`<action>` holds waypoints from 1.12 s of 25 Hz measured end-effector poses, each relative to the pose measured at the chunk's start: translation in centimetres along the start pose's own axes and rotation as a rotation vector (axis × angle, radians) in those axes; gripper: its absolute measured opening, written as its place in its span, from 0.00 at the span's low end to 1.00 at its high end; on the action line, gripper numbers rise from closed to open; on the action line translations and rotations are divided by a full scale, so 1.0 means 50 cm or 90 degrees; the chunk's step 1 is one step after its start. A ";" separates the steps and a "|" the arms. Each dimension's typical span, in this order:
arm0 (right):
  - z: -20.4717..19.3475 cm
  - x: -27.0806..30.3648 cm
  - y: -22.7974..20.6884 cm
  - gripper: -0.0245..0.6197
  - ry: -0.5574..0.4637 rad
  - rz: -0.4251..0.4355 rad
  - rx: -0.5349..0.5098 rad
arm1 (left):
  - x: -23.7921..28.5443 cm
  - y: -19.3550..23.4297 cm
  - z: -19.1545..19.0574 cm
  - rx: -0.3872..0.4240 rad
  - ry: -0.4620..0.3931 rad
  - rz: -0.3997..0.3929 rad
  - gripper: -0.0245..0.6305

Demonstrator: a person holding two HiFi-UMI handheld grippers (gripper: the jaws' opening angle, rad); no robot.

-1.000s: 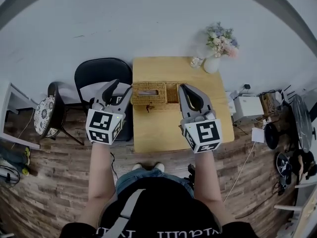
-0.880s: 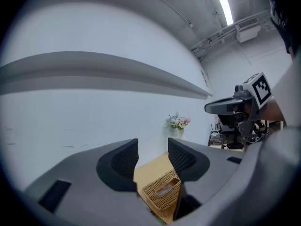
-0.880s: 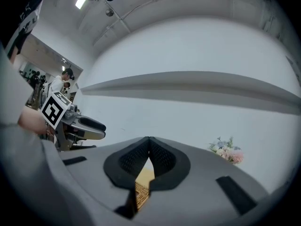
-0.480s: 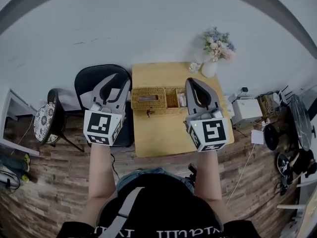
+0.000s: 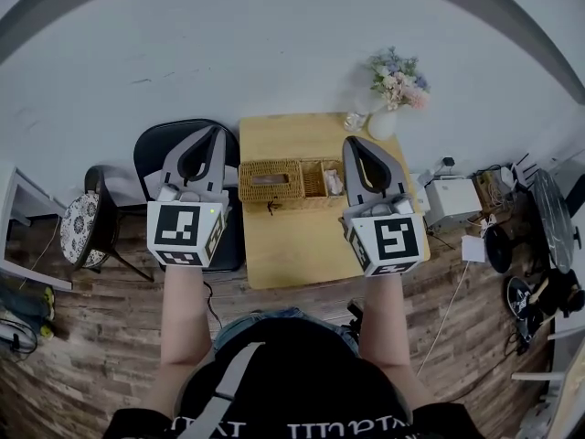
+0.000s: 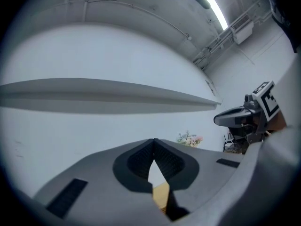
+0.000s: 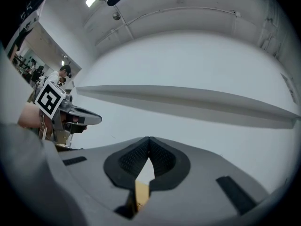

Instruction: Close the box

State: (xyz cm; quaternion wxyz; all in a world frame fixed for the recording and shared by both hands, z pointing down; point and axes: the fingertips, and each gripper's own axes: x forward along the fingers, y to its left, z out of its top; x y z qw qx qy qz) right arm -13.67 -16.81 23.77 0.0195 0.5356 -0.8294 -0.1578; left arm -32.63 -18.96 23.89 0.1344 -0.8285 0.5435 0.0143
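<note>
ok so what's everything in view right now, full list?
table: 1, light wood, centre
wicker box: 1, tan, mid-table; right end looks open
vase: 1, white, table's far right corner
flowers: 1 bunch, pastel, in the vase
clear small item: 1, left of the vase, can't identify
chair: 1, black, left of the table
stool: 1, patterned cushion, far left
white unit: 1, on the floor right of the table
left hand-held gripper: 1, grey, left of the box; jaws just closed, empty
right hand-held gripper: 1, grey, right of the box; shut, empty
forearms: 2, behind the grippers
</note>
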 end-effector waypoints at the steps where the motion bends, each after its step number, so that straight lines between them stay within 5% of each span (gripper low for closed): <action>1: 0.001 -0.002 -0.005 0.06 -0.001 -0.004 0.005 | 0.000 0.001 0.003 0.002 -0.002 0.000 0.06; 28: 0.035 -0.026 -0.016 0.06 -0.013 -0.020 0.006 | -0.025 0.017 0.045 0.013 -0.023 -0.001 0.06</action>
